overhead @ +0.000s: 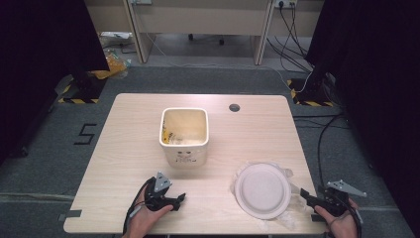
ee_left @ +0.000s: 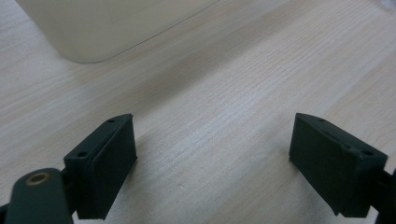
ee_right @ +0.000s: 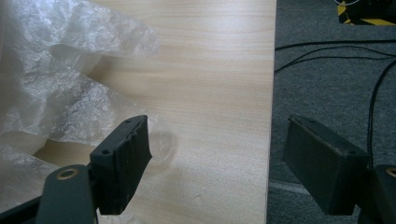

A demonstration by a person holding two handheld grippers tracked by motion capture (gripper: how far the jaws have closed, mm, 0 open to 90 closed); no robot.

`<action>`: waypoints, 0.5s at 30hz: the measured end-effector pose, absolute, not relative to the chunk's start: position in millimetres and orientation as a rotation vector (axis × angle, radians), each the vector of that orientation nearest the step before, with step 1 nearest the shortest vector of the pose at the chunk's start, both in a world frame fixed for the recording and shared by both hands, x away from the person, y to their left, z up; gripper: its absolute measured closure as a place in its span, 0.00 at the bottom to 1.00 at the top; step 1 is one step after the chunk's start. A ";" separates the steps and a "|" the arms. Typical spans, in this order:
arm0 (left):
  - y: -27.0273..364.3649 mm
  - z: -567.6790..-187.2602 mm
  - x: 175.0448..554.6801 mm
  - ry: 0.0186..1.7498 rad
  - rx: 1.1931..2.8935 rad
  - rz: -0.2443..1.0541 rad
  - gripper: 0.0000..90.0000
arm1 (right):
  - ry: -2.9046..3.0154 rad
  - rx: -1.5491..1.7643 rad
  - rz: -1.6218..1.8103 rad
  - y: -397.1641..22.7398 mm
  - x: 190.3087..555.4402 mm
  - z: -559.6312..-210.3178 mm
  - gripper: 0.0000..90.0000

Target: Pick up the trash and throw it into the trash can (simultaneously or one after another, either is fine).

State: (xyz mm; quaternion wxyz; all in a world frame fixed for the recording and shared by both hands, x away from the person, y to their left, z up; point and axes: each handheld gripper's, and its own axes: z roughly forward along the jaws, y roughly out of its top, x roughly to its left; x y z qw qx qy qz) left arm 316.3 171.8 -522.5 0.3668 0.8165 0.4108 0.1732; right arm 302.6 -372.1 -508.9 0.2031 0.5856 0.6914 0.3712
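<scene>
Plate [overhead: 262,189] on crinkled plastic wrap [ee_right: 42,79], bin [overhead: 183,136] behind; both grippers' fingers wide, empty.

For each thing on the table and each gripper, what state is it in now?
Cream square plastic bin: upright, open top, some scraps inside.
White round paper plate: lying flat on crinkled clear plastic wrap.
Left gripper: open, nothing between the fingers.
Right gripper: open, at the table's right edge, beside the wrap.
</scene>
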 end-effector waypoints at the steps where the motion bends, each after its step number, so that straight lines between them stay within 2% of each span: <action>1: 171.7 -522.6 316.4 1.056 2.097 0.446 0.16 | 1.930 1.633 1.035 -372.2 302.6 -508.8 0.26; 10: 170.4 -522.1 313.6 1.069 2.088 0.458 0.18 | 1.922 1.613 1.052 -370.2 301.0 -500.2 0.26; 15: 160.4 -517.1 308.9 1.030 2.066 0.415 0.18 | 1.898 1.588 1.089 -369.7 298.9 -488.6 0.26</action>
